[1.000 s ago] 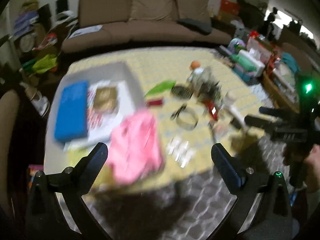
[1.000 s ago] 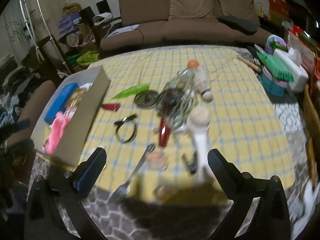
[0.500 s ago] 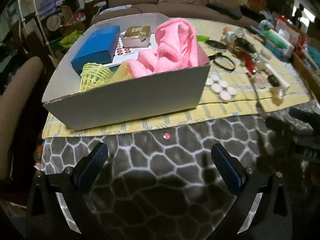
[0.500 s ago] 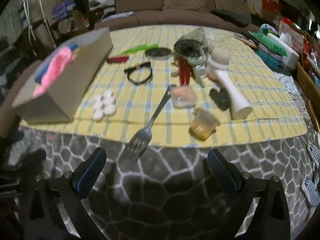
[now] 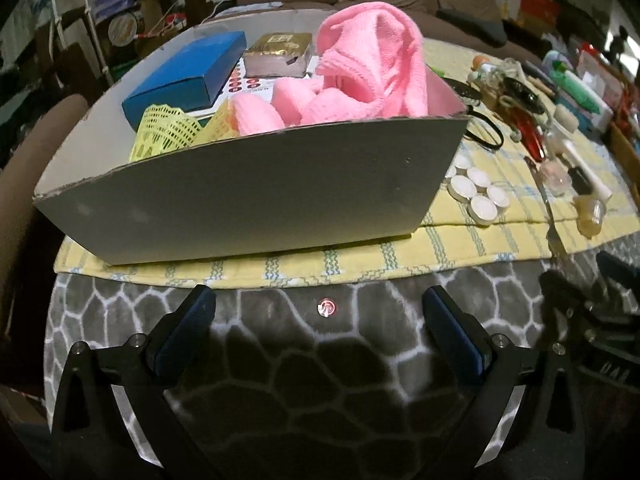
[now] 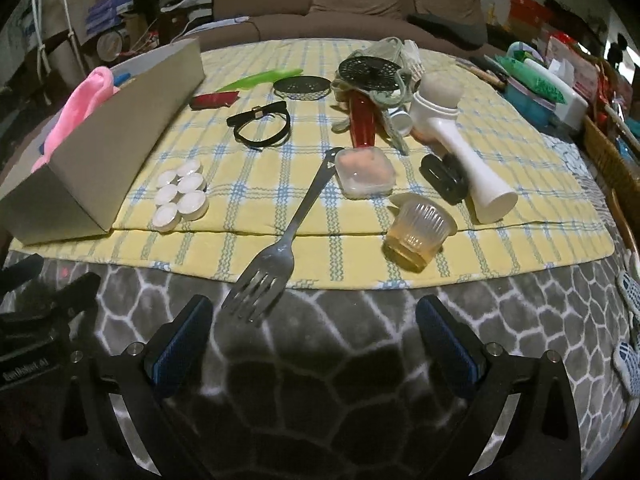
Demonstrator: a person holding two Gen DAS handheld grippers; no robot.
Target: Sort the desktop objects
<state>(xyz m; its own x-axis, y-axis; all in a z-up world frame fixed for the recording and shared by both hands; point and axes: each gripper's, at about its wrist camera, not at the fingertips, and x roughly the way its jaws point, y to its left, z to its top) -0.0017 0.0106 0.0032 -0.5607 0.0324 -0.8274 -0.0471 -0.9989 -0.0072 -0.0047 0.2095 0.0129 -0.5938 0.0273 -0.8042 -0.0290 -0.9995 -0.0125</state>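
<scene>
A grey cardboard box [image 5: 248, 192] stands on the yellow checked cloth [image 6: 440, 120], holding a pink towel [image 5: 360, 68], a blue box [image 5: 188, 76], a gold packet [image 5: 280, 54] and yellow mesh [image 5: 164, 132]. Loose on the cloth lie a fork [image 6: 288, 236], tea lights [image 6: 180, 196], a plastic cup [image 6: 418, 236], a white brush [image 6: 456, 132], a black strap [image 6: 260, 128] and a red tool [image 6: 362, 120]. My left gripper [image 5: 320, 332] is open and empty, low before the box. My right gripper [image 6: 314, 336] is open and empty, just short of the fork's tines.
A grey patterned blanket [image 6: 340, 360] covers the near edge below both grippers. A brown sofa [image 6: 340, 4] stands behind. Cluttered boxes and a basket [image 6: 608, 160] line the right side, shelves and bags the left. The other gripper shows at the right in the left wrist view [image 5: 600, 320].
Both grippers have dropped from above the table and pulled back to its near edge. They now look across the cloth from low down. Both stayed open and empty.
</scene>
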